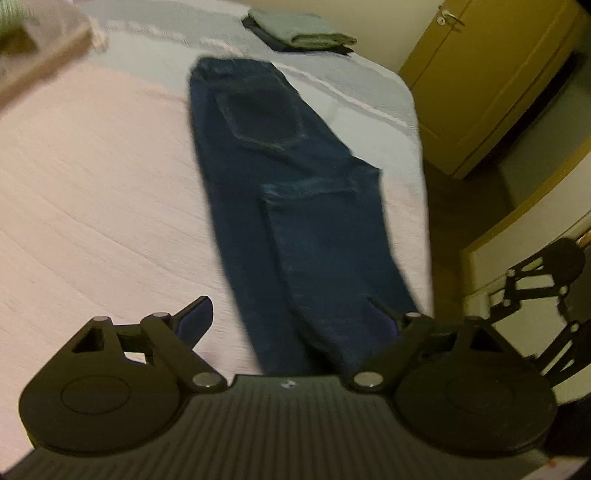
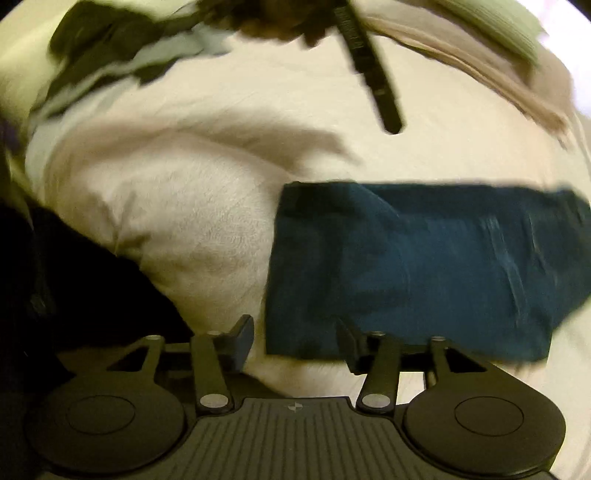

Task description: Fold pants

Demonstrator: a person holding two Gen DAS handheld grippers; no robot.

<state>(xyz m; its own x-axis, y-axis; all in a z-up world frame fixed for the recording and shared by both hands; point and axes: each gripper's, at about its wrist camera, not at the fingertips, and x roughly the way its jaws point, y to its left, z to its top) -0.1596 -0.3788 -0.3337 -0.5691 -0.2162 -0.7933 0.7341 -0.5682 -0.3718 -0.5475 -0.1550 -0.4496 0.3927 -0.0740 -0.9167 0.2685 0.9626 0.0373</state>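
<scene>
Dark blue jeans (image 1: 280,192) lie lengthwise on the pale bedspread (image 1: 96,192), folded leg over leg, with a back pocket facing up at the far end. In the left wrist view my left gripper (image 1: 291,317) is open and hovers over the near leg end; its right finger is above the denim, its left finger above the bedspread. In the right wrist view the jeans (image 2: 424,266) show as a blue block, their left edge between the fingers of my right gripper (image 2: 295,332). That gripper is open too and holds nothing.
A stack of folded clothes (image 1: 299,31) sits at the far end of the bed. A wooden wardrobe (image 1: 480,74) stands right of the bed, past a strip of floor. A dark strap (image 2: 373,74) and rumpled garments (image 2: 122,48) lie on the bed beyond the jeans.
</scene>
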